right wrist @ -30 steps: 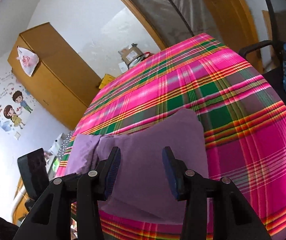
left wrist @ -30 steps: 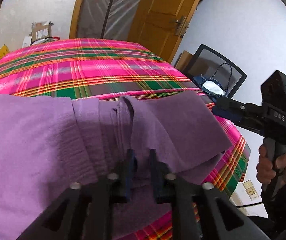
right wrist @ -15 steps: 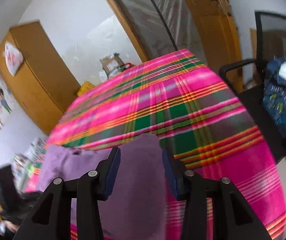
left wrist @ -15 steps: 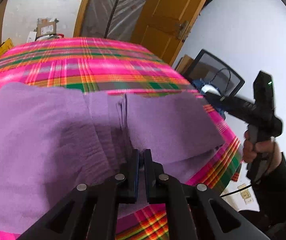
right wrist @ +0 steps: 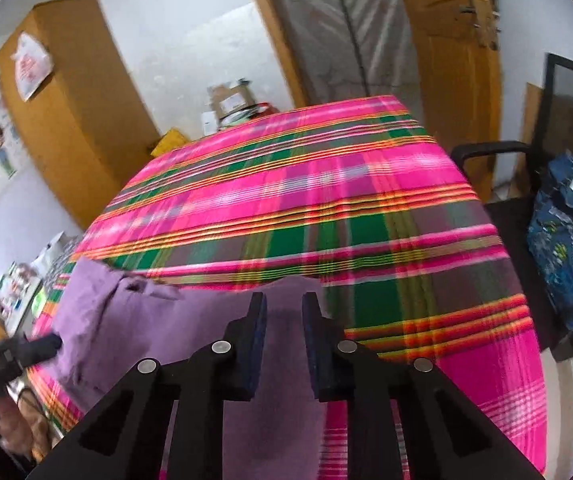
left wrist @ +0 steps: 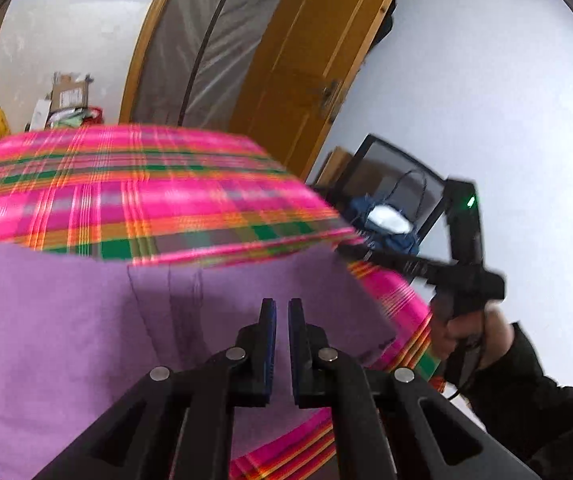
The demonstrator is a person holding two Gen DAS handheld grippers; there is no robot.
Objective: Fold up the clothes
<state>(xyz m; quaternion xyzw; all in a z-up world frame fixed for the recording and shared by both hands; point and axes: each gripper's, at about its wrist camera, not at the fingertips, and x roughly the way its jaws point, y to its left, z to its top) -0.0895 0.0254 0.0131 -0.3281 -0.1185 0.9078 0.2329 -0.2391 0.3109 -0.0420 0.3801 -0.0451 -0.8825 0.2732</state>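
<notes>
The soft purple garment [left wrist: 86,320] is lying on the pink, green and orange plaid cloth [left wrist: 126,184] that covers the table, directly ahead of and below both pairs of tongs, at the table's near edge.

The left tongs [left wrist: 281,308] are now riding higher over the garment than a second ago. Their blue-padded jaws are standing nearly together with only a slim gap, where earlier they were a little wider and sunk into a bunched ridge of fabric. That ridge is now looking flatter, with only faint creases ahead of the tips. Whether a thin pinch of cloth is being held between the pads cannot be told from this view.

The right tongs [right wrist: 282,304] have just been closing: the jaws are standing much narrower than a second ago, with the purple fabric's far edge between and beneath them. The pads are not clearly pressing on it yet, so this reads as a grasp in progress rather than a finished one. The person's hand [left wrist: 466,332] is gripping that tool's handle.

Judging by this, both tools are taking hold of the garment's near portion, probably in preparation for carrying it over as the next fold.
</notes>
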